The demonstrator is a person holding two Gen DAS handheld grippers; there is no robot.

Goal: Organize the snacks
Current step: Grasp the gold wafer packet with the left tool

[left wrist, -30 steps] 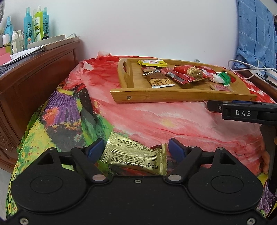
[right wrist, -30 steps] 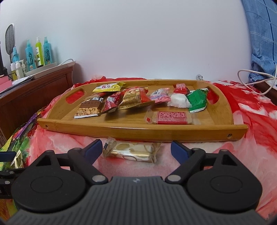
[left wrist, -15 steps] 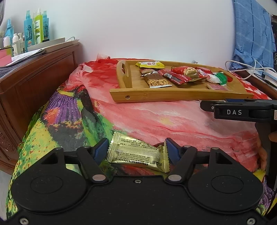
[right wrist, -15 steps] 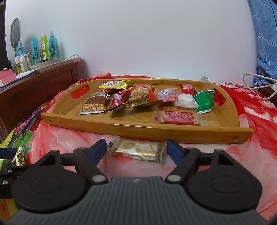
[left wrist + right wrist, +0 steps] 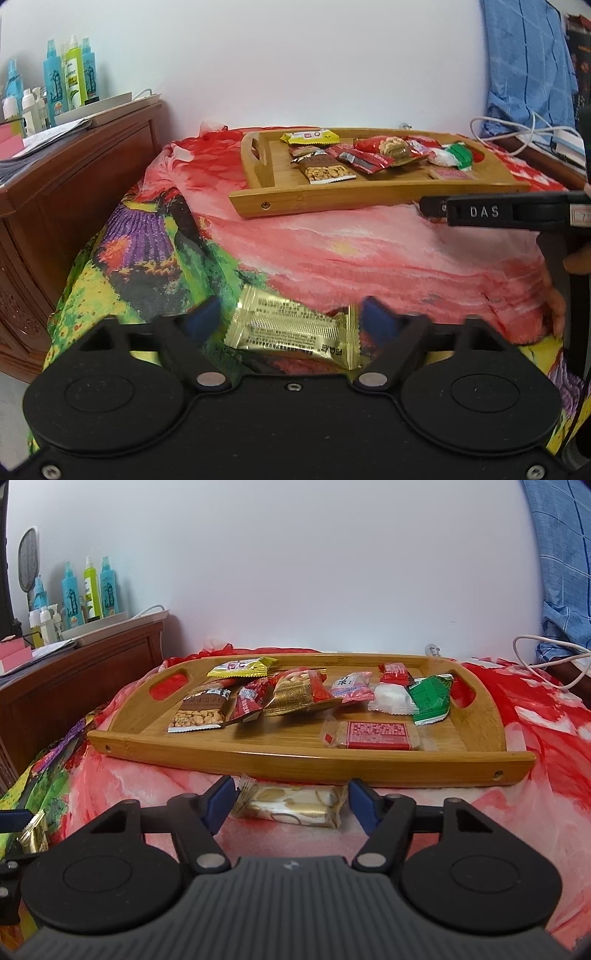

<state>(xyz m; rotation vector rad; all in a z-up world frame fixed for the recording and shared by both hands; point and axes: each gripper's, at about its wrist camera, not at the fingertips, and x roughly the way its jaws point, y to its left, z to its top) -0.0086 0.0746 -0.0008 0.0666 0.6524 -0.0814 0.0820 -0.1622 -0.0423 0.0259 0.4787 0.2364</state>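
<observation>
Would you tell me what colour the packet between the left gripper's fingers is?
Shiny gold with fine dark print; the packet shows best in the left wrist view.

The left wrist camera sits low at the near-left corner of the bed [image 5: 369, 254], looking forward and rightward across the floral cloth toward the bamboo tray [image 5: 332, 197], which lies well off. The right wrist camera sits close before the tray's [image 5: 295, 762] long front rim, facing the white wall squarely. Both views share the tray, the wooden dresser [image 5: 74, 173] and its spray bottles [image 5: 88, 590].
</observation>
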